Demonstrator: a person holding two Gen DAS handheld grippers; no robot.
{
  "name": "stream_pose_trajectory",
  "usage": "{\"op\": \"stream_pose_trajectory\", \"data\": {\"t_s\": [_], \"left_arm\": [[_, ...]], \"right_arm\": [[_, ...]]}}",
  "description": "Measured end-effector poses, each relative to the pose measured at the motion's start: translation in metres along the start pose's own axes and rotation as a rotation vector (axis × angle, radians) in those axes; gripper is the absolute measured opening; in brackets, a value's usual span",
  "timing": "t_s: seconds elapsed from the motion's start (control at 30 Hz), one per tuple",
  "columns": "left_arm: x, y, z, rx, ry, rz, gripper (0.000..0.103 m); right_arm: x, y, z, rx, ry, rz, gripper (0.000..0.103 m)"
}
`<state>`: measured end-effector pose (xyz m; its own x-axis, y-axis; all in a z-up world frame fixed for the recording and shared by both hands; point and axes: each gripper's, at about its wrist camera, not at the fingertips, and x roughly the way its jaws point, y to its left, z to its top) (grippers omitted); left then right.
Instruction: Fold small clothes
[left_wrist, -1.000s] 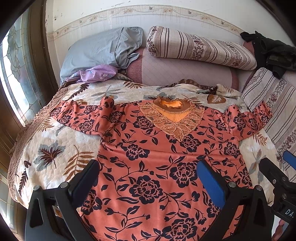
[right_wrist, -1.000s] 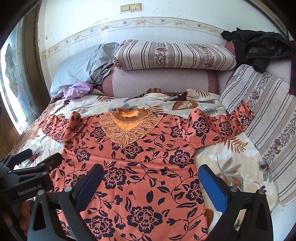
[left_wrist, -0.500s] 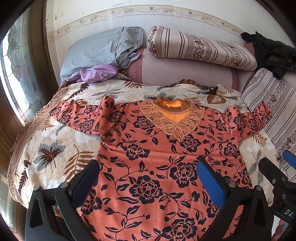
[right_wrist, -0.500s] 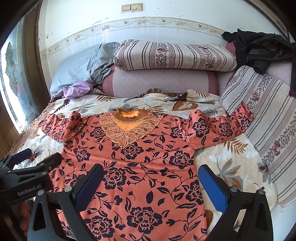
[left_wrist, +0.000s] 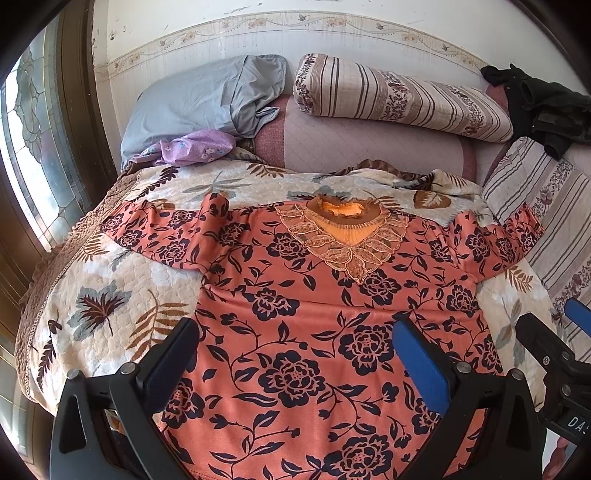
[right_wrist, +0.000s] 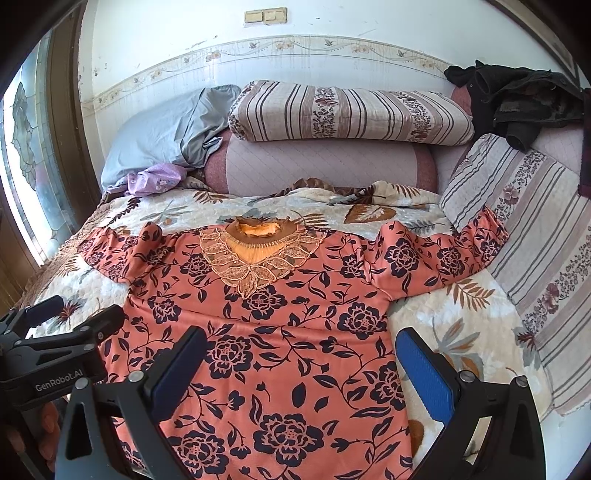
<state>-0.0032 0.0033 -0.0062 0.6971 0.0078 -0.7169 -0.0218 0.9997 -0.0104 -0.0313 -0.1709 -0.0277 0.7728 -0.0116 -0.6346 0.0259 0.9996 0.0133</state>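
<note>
An orange blouse (left_wrist: 295, 302) (right_wrist: 280, 332) with dark flowers and a lace collar lies spread flat on the bed, front up, both sleeves stretched sideways. My left gripper (left_wrist: 295, 354) hovers open over the blouse's lower left part, nothing between its fingers. My right gripper (right_wrist: 299, 354) hovers open over the lower right part, its right finger above the blouse's side edge. Each gripper shows at the edge of the other's view: the right one (left_wrist: 554, 354) and the left one (right_wrist: 66, 325).
The bed carries a leaf-patterned quilt (left_wrist: 110, 295) (right_wrist: 454, 325). At the head lie a grey pillow (left_wrist: 207, 99), a purple cloth (left_wrist: 192, 147), a striped folded blanket (right_wrist: 347, 110) on a pink bolster. Dark clothes (right_wrist: 517, 99) and a striped cushion (right_wrist: 535, 229) sit right; a window (left_wrist: 33, 147) left.
</note>
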Motion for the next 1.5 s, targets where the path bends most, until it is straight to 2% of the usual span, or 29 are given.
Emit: {"op": "stream_pose_trajectory", "data": {"t_s": [0.77, 0.83, 0.93, 1.03, 1.1, 1.17, 1.27, 1.37, 1.43, 1.5], "left_arm": [[0.001, 0.001, 0.0, -0.003, 0.002, -0.002, 0.103], [0.006, 0.006, -0.001, -0.016, 0.013, -0.003, 0.103], [0.027, 0.021, -0.008, -0.044, 0.056, 0.023, 0.103], [0.058, 0.043, -0.021, -0.068, 0.131, 0.087, 0.103], [0.077, 0.057, -0.03, -0.086, 0.18, 0.123, 0.103], [0.091, 0.07, -0.038, -0.107, 0.216, 0.144, 0.103], [0.109, 0.08, -0.044, -0.127, 0.246, 0.17, 0.103], [0.124, 0.085, -0.046, -0.149, 0.258, 0.178, 0.103], [0.131, 0.086, -0.047, -0.155, 0.257, 0.175, 0.103], [0.139, 0.087, -0.05, -0.153, 0.257, 0.177, 0.103]], "right_arm": [[0.002, 0.002, -0.002, 0.0, 0.008, 0.008, 0.103], [0.006, -0.001, -0.004, 0.009, 0.018, 0.02, 0.103], [0.014, -0.015, -0.011, 0.039, 0.042, 0.094, 0.103], [0.029, -0.051, -0.023, 0.123, 0.068, 0.145, 0.103], [0.045, -0.088, -0.03, 0.206, 0.095, 0.161, 0.103], [0.063, -0.135, -0.033, 0.317, 0.115, 0.154, 0.103], [0.09, -0.216, -0.029, 0.51, 0.098, 0.134, 0.102], [0.125, -0.294, -0.019, 0.693, 0.064, 0.123, 0.088], [0.153, -0.338, -0.01, 0.78, 0.058, 0.108, 0.07], [0.181, -0.374, 0.002, 0.827, 0.054, 0.068, 0.064]]}}
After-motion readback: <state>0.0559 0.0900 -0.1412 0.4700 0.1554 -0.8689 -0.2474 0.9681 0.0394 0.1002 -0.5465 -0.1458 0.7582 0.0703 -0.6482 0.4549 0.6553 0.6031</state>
